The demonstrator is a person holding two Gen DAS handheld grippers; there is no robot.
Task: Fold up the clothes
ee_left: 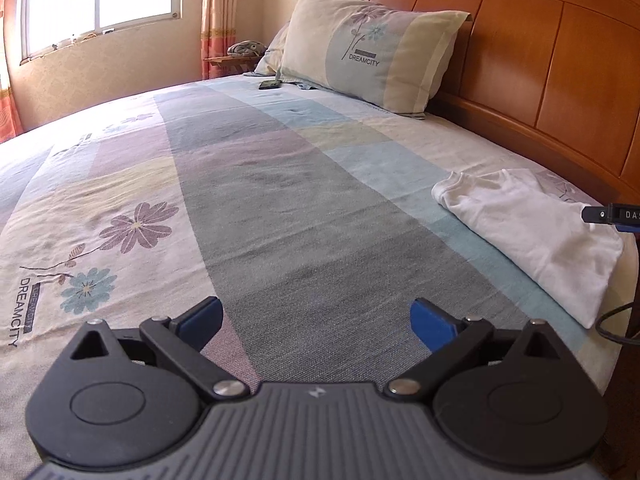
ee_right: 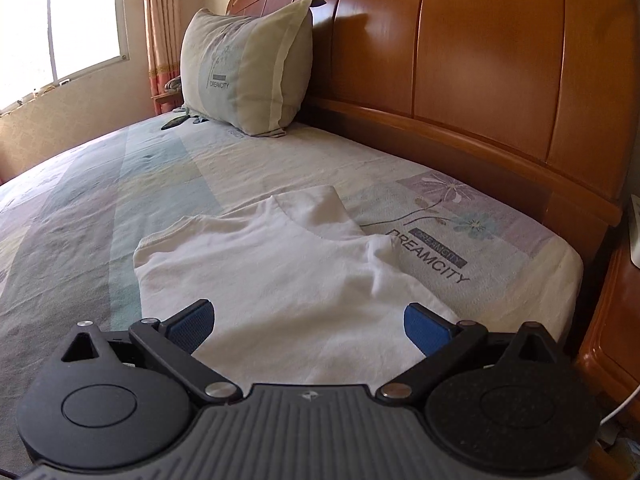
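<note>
Folded white shirt (ee_right: 280,276) flat on bed (ee_right: 120,184), near headboard (ee_right: 480,80). Right gripper (ee_right: 308,320) fingers spread, empty, shirt at 12 o'clock. Left gripper (ee_left: 316,320) fingers spread, empty; shirt (ee_left: 532,232) at 2 o'clock, well apart.

A: What's that small dark flat object (ee_left: 269,85) beside the pale striped pillow, at twelve o'clock?

B: Too small to tell. The grey bundle on the wooden side table (ee_left: 245,49) is just as unclear.

A: And the folded white cotton garment (ee_right: 280,272)?

B: Its near edge is hidden behind the black right gripper (ee_right: 308,320). At three o'clock, the orange wooden nightstand (ee_right: 608,320) is cut off.
</note>
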